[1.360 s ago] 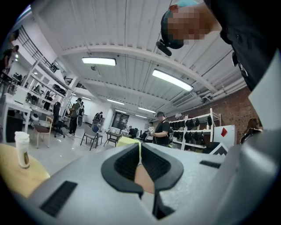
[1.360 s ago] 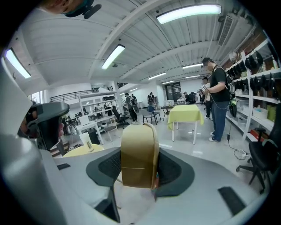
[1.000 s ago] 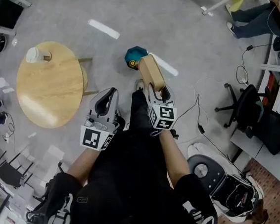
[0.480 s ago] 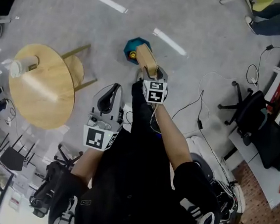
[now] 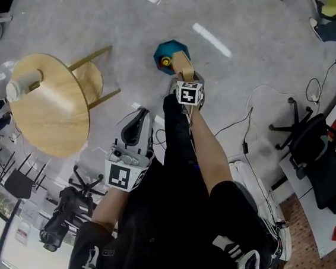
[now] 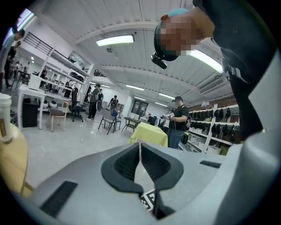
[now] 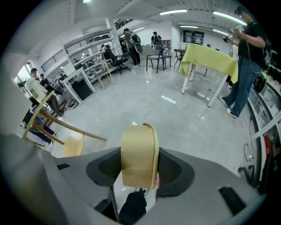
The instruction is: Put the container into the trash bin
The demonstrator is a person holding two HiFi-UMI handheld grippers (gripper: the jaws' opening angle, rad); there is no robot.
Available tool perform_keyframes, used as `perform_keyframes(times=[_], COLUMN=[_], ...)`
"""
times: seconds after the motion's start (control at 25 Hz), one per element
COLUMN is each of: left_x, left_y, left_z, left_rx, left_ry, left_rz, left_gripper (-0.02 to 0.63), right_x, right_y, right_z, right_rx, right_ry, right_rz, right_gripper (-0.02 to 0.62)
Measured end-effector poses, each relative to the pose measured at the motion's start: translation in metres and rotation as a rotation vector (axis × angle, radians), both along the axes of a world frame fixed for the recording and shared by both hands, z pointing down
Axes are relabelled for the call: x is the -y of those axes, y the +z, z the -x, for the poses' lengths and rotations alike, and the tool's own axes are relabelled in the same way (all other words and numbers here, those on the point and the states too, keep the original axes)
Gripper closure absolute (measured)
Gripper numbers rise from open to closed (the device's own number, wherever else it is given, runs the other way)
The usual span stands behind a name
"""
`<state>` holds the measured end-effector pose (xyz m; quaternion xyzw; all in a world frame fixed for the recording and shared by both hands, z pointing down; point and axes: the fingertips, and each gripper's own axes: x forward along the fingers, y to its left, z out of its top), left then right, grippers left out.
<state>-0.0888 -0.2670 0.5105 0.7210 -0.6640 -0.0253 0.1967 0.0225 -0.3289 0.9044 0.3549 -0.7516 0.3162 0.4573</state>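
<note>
Right hand-held gripper (image 7: pixel 139 169): pinching paper container (image 7: pixel 137 145) over trash bin's (image 5: pixel 165 48) near rim
Left hand-held gripper (image 6: pixel 140 151): pressed together, empty
Round desk (image 5: pixel 45 109): well left of bin

Item 1: container (image 7: pixel 138 147). Tan paper box, plain sides, thin flap edge along one side. Clamped betw. the pads of my right claw (image 7: pixel 139 163), long axis pointing away & steeply down. From the head view its far end overlaps item 2's rim.

Item 2: trash bin (image 5: pixel 167 48). Teal, angular rim, open top, upright on grey floor.
</note>
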Motion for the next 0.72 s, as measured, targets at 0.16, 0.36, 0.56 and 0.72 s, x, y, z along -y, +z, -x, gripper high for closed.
perform_keyframes(times=[0.16,0.36,0.56,0.72], left_x=[-0.003,-0.006,-0.006,-0.011], left_y=[0.012,0.024,0.032,0.034], left_z=[0.003,0.003,0.007,0.010], left_rx=[-0.008,-0.011,-0.016,-0.019], left_ry=[-0.014,-0.014,-0.022,-0.019], left_rz=[0.027,0.049,0.061,0.061], left_gripper=[0.584,0.584,0.584,0.584], right_x=[0.007,0.017,0.024,0.018], right_y=[0.014,0.026,0.036,0.039], right_z=[0.003,0.011,0.024,0.026], right_rx=[-0.001,0.008,0.026,0.016], right_ry=[0.006,0.009,-0.009,-0.003], right_rz=[0.003,0.001,-0.020,-0.008], right_gripper=[0.354,0.354,0.330,0.328])
